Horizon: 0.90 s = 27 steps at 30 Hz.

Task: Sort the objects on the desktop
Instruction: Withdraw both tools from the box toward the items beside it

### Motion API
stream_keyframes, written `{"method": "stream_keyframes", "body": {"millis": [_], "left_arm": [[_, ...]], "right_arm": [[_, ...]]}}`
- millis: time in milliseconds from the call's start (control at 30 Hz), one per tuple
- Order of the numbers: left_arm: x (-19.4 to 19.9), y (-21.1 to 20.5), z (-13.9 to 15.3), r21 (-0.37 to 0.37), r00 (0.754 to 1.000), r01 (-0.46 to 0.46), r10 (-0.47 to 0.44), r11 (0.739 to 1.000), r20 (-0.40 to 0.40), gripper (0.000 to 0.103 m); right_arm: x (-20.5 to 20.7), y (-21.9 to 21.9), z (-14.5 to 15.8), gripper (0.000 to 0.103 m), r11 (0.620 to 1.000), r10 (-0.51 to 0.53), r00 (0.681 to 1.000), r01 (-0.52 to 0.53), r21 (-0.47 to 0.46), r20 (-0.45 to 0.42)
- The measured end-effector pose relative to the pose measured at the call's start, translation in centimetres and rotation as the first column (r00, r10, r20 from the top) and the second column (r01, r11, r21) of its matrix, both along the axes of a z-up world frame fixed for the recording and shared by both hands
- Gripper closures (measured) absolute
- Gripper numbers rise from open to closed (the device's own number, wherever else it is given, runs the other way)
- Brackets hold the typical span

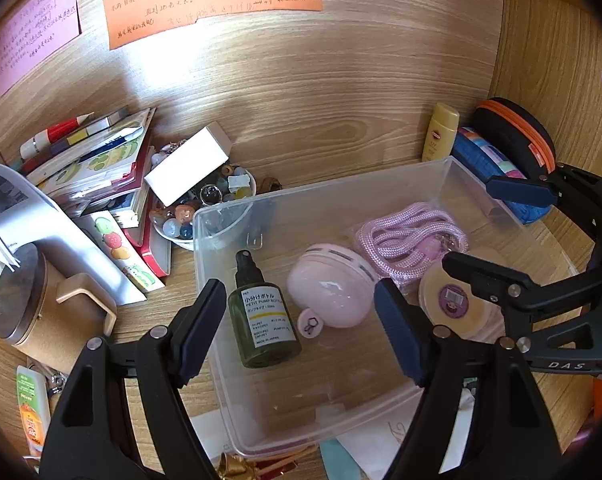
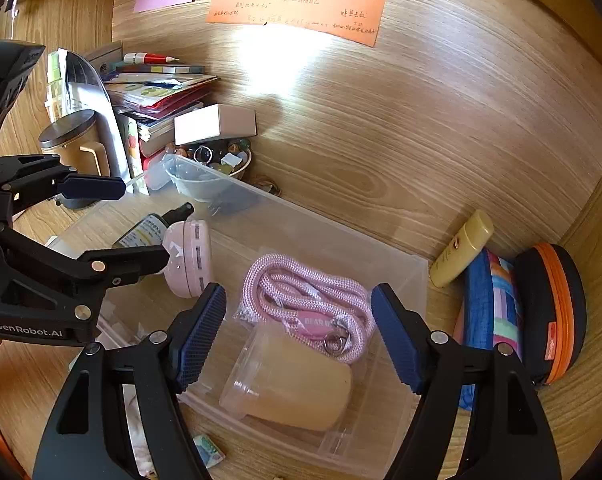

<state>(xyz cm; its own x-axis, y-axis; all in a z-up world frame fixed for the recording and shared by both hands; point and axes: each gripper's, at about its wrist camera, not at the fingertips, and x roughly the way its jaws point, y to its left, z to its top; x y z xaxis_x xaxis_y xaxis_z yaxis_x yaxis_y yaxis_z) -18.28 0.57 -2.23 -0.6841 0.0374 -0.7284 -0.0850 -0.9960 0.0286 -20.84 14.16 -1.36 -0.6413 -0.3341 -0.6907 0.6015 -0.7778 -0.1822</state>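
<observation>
A clear plastic box [image 1: 217,280] stands on the wooden desk. In it lie a green pump bottle [image 1: 263,316], a pink round device [image 1: 329,284], a pink rope lanyard [image 1: 409,236] and a round jar [image 1: 457,304]. My left gripper [image 1: 297,300] hovers open over the bottle and the pink device, touching neither. My right gripper [image 2: 299,300] is open above the lanyard [image 2: 301,296] and the jar [image 2: 293,384], which lies on its side; nothing is between its pads. Each gripper shows in the other's view: the right gripper [image 1: 497,232] and the left gripper [image 2: 121,222].
Left of the box are a bowl of beads [image 1: 205,204], a white carton [image 1: 189,166], a stack of books [image 1: 101,168] and a lidded mug [image 1: 41,300]. To the right stand a yellow tube [image 1: 441,132], a blue pouch [image 1: 485,160] and a black-orange case [image 1: 517,136]. Wooden walls enclose the desk.
</observation>
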Motion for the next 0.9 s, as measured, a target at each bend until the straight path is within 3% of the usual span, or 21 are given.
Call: {"method": "stream_keyframes", "body": {"millis": [100,167,500,900], "left_arm": [[0.4,0.0,0.1,-0.005,1.000,-0.007,0.007,1.000,-0.001,0.022],[0.9,-0.1,0.3,-0.007,1.000,-0.018,0.018,1.000,-0.013,0.014],[2.9,-0.2,0.8,-0.015,0.999,-0.041,0.040,0.999,-0.034,0.008],[6.4,-2.4,2.2,0.011,0.994,-0.089,0.090,0.996,-0.067,0.006]], "right_arm": [[0.5,0.3,0.3,0.027,1.000,-0.017,1.000,0.017,0.009,-0.019],[1.0,0.5,0.6,0.020,0.999,-0.032,0.998,0.033,0.018,-0.045],[2.8,1.4,1.5,0.013,0.998,-0.060,0.996,0.062,0.018,-0.073],[6.0,3.6,2.7,0.010,0.995,-0.095,0.993,0.092,-0.044,-0.074]]}}
